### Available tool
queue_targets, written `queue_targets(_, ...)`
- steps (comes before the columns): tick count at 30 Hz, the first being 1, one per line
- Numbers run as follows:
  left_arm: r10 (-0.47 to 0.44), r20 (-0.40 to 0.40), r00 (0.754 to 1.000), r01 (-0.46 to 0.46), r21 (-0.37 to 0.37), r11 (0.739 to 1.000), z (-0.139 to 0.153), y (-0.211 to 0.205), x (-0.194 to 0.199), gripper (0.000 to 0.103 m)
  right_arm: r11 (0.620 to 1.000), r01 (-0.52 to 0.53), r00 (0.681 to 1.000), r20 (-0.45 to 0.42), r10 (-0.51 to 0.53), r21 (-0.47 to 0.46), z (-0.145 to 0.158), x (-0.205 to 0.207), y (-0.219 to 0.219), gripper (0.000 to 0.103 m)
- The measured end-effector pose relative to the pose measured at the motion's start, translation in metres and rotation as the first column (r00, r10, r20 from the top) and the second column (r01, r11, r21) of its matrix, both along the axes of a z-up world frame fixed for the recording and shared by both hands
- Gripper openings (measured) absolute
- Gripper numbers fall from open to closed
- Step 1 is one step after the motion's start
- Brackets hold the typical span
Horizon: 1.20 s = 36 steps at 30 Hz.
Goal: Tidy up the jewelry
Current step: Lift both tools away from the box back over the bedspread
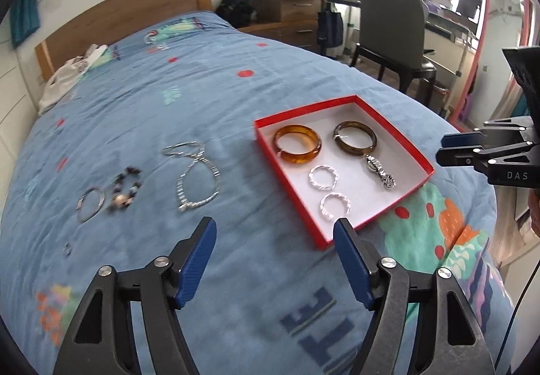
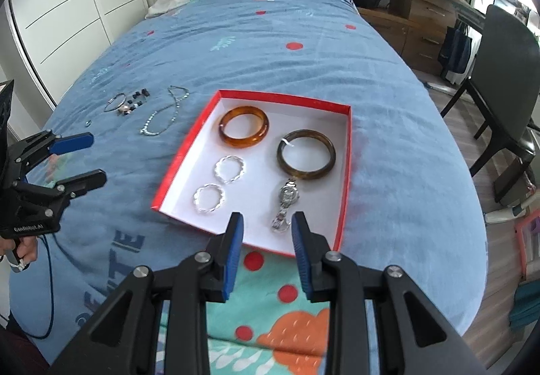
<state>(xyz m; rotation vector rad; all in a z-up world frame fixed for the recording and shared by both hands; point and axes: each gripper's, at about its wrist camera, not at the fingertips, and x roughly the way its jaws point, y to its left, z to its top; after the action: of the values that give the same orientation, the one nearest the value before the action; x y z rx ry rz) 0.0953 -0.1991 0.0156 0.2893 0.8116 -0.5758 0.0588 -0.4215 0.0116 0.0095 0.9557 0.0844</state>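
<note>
Red box (image 2: 347,152) holds bangles, watch (image 2: 286,206).

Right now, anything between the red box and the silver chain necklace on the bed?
Nothing: only bare blue bedspread separates the red box from the silver chain necklace. The left wrist view shows it, and the right wrist view agrees.

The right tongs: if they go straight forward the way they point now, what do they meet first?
Probably the silver watch in the red box: it lies just ahead of the open right tongs, between their fingertips. Depth is unclear; the box's near edge might come first.
</note>
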Motion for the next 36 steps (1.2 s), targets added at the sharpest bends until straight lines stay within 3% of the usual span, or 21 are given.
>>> queue_targets(5,0.060,0.012,0.998,-0.060,-0.005,0.998,0.011,0.031,-0.021,0.079,1.000,0.007,1.000,0.019,-0.007,0.007,0.010,-0.020,0.014,0.029)
queue_targets(23,0.197,0.070,0.978,-0.196,-0.012,0.980,0.033,0.105,-0.077,0.086,0.998,-0.062,0.993,0.101,0.059,0.029,0.036,-0.065,0.080,0.029)
queue_targets(29,0.264,0.081,0.961,-0.263,-0.026,0.964,0.036,0.140,-0.092,0.088,0.995,-0.091,0.989,0.121,0.087,0.028,0.045,-0.074,0.101,0.029)
queue_targets(36,0.350,0.103,0.931,-0.352,0.007,0.936,0.038,0.193,-0.105,0.090,0.994,-0.102,0.986,0.136,0.095,0.043,0.050,-0.077,0.119,0.029)
